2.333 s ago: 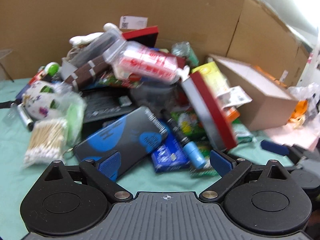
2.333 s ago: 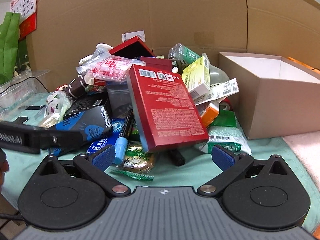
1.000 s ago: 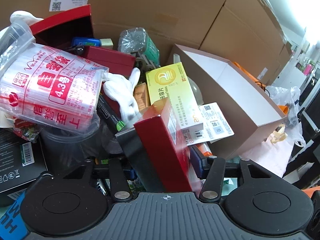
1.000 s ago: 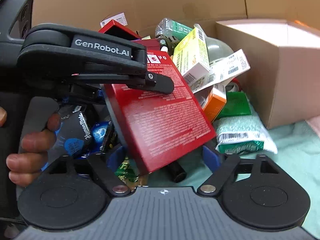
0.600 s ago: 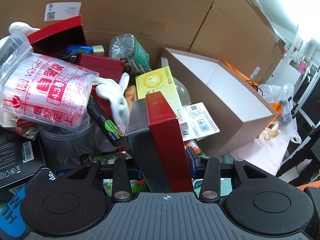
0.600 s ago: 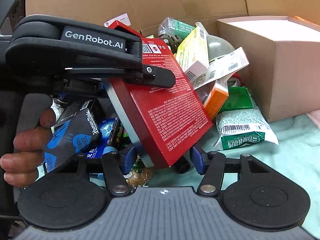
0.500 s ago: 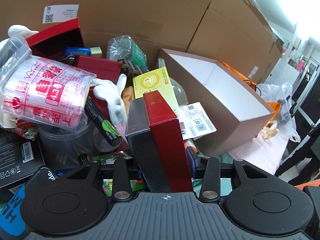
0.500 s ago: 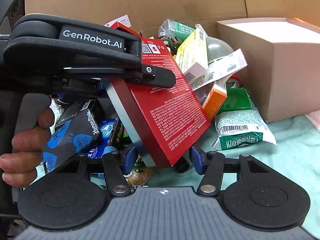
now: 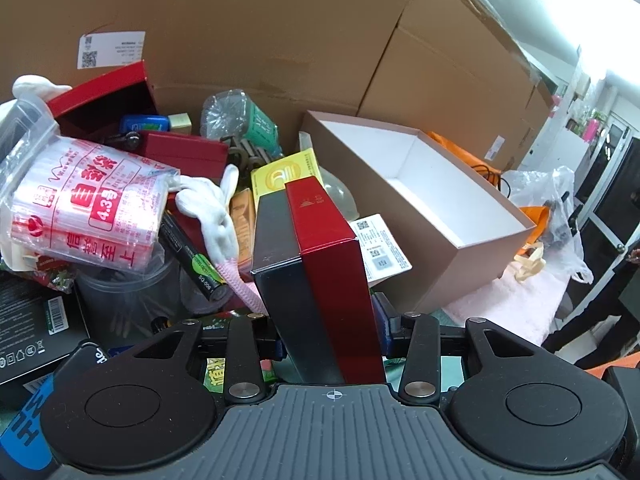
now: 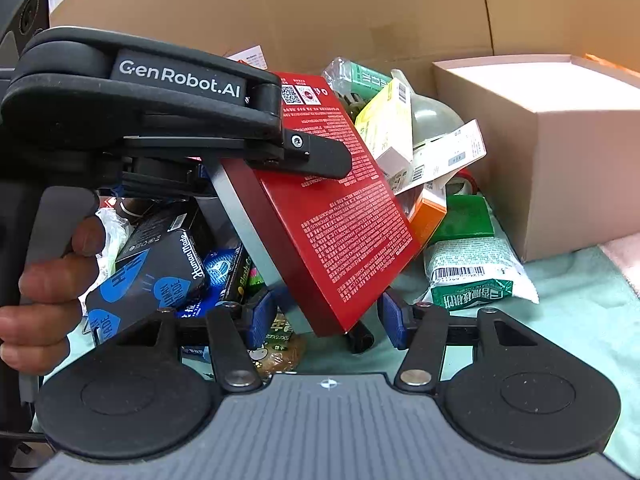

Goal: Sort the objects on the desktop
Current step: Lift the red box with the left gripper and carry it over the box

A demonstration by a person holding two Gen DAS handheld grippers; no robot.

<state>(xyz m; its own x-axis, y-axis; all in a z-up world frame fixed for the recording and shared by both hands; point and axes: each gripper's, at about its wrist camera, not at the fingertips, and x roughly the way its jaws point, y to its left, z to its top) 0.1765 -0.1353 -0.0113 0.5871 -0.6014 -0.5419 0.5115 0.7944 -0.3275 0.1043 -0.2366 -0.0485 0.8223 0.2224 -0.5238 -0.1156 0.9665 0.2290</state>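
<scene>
Both tools are gripping the red box (image 9: 328, 264): left tool (image 9: 330, 336) clamping its upper end, right tool (image 10: 324, 316) pinching its lower corner, with the open carton (image 9: 472, 216) lying rightward.

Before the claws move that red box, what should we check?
1. Left claw squeezing the red box: ok, pads on both faces.
2. Right claw gripping too: cannot tell; the box's low corner sits between its pads.
3. Red box level: not ok, it tilts.
4. Room in the open brown box: ok, the part showing is bare.
5. Red box clear of the black tube underneath: cannot tell.
</scene>
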